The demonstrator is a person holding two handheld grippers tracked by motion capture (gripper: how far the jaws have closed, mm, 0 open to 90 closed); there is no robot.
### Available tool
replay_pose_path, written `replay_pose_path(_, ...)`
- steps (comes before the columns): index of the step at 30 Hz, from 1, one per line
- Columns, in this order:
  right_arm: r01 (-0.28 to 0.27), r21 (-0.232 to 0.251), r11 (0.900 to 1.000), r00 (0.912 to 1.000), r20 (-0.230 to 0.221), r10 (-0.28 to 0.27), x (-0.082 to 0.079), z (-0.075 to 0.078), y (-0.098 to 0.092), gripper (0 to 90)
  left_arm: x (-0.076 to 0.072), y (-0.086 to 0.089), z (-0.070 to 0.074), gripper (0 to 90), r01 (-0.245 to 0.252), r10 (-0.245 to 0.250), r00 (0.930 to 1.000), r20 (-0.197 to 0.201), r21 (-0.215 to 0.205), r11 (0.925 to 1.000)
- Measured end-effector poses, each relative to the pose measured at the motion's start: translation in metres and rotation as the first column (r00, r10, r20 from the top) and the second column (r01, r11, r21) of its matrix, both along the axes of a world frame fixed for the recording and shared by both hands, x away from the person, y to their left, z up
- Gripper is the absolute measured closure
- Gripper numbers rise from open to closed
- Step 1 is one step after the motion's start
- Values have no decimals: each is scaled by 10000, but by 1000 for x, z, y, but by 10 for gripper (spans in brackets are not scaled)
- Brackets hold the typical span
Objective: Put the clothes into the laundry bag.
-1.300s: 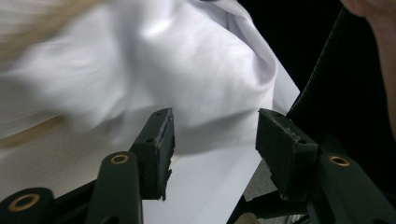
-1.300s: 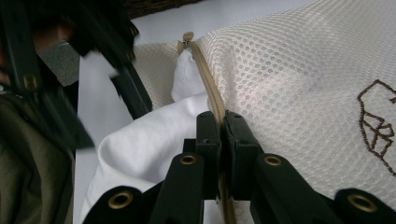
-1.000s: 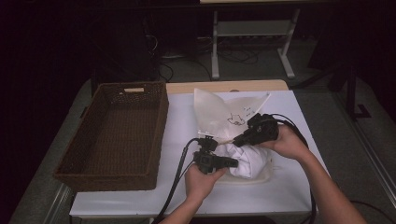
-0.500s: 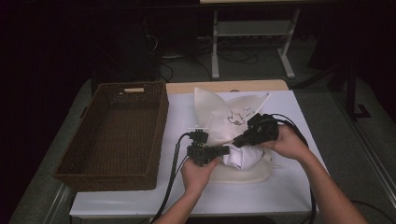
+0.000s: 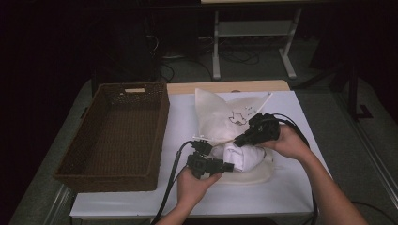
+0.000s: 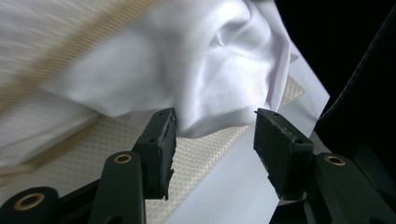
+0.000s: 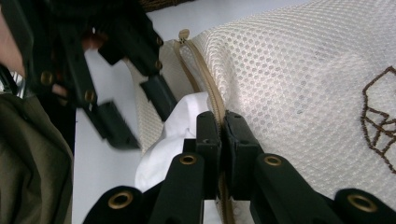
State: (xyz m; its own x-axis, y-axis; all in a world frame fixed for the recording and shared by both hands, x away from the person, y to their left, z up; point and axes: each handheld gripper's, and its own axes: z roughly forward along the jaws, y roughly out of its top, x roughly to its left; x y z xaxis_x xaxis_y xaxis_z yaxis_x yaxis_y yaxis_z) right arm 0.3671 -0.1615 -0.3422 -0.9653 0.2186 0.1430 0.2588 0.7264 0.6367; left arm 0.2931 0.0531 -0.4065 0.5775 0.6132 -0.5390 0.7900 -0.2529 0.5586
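Observation:
A cream mesh laundry bag lies on the white table, and a bunched white cloth sits at its open mouth. My right gripper is shut on the bag's zipper edge and holds the mouth up. In the right gripper view its jaws pinch the zipper tape, with the mesh to their right and the cloth below left. My left gripper points at the cloth from the near left. Its jaws have just been opening; a fold of the cloth hangs at their tips, unpressed.
A dark wicker basket stands empty at the left of the table. A white sheet covers the tabletop under the bag. Beyond the far edge are a metal frame and cables on a dark floor.
The left gripper's jaws have opened and let go of the white cloth, after being nearly shut on it. The right gripper has kept its grip and its place.

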Motion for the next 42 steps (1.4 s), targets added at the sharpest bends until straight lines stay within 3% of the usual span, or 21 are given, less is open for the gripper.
replay_pose_path(4,7,-75,10000,10000,-31,-7,0,-2,2,846,11,-16,-13,432,-56,53,9991,-425,-88,9999)
replay_pose_path(6,-2,-99,10000,10000,-33,1,0,-3,2,846,17,-20,-19,465,-337,323,9978,-571,-245,9991)
replay_pose_path(10,-40,-161,9999,10000,63,41,-1,-1,1,846,26,-25,-24,655,-753,741,9964,-414,-291,9967)
replay_pose_path(12,-1,-188,9998,10000,88,3,-1,-1,0,847,28,-27,-23,700,-1023,1016,9945,-238,-278,9944)
replay_pose_path(17,63,-54,10000,9998,196,-62,-4,2,-1,849,36,-25,-14,747,-1746,1761,9843,140,-752,9818)
replay_pose_path(20,184,16,9998,9996,224,-184,-3,3,-3,849,43,-25,-15,745,-1981,1995,9799,86,-841,9766)
replay_pose_path(25,235,-17,9997,9997,73,-234,1,-1,-4,847,38,-24,-14,685,-1543,1560,9873,310,-532,9866)
replay_pose_path(33,320,103,9994,9995,81,-320,1,0,-6,843,25,-13,-4,605,-986,996,9936,538,-213,9949)
replay_pose_path(39,402,141,9991,9991,111,-404,2,1,-8,840,18,-12,-5,614,-887,891,9942,601,-84,9960)
replay_pose_path(42,417,110,9991,9991,107,-418,3,1,-7,840,21,-15,-7,668,-939,941,9939,579,-63,9956)
